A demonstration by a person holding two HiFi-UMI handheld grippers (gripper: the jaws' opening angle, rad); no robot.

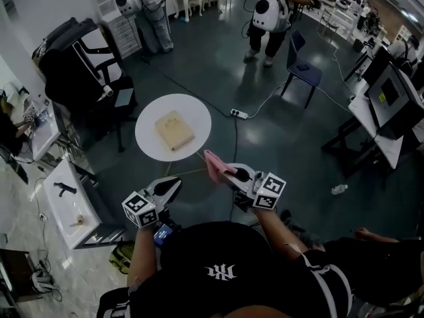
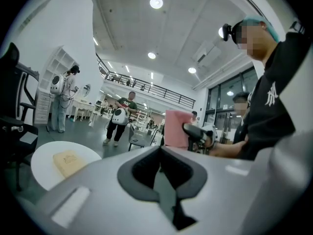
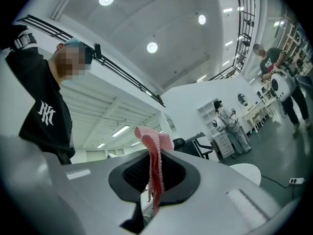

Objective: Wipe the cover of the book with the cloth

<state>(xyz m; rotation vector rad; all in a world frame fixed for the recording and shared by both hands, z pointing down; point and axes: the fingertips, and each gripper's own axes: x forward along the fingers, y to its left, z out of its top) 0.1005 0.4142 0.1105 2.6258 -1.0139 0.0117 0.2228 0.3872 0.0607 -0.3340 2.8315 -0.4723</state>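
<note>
A tan book [image 1: 174,130] lies flat on a small round white table [image 1: 151,119] ahead of me; the left gripper view has the book [image 2: 68,161] low at the left. My right gripper [image 1: 224,172] is shut on a pink cloth [image 1: 213,163], held up in the air short of the table's near right edge. In the right gripper view the cloth [image 3: 154,163] hangs pinched between the jaws of the gripper [image 3: 151,182]. My left gripper [image 1: 175,183] is shut on nothing, its jaws [image 2: 160,174] pressed together, near the table's front edge. From it the cloth [image 2: 176,128] shows at the right.
A white power strip [image 1: 238,114] and its cables lie on the dark floor right of the table. A blue chair [image 1: 301,63] stands beyond, a black office chair [image 1: 79,68] at the left, white desks [image 1: 69,204] near left. Two people [image 1: 273,12] stand far back.
</note>
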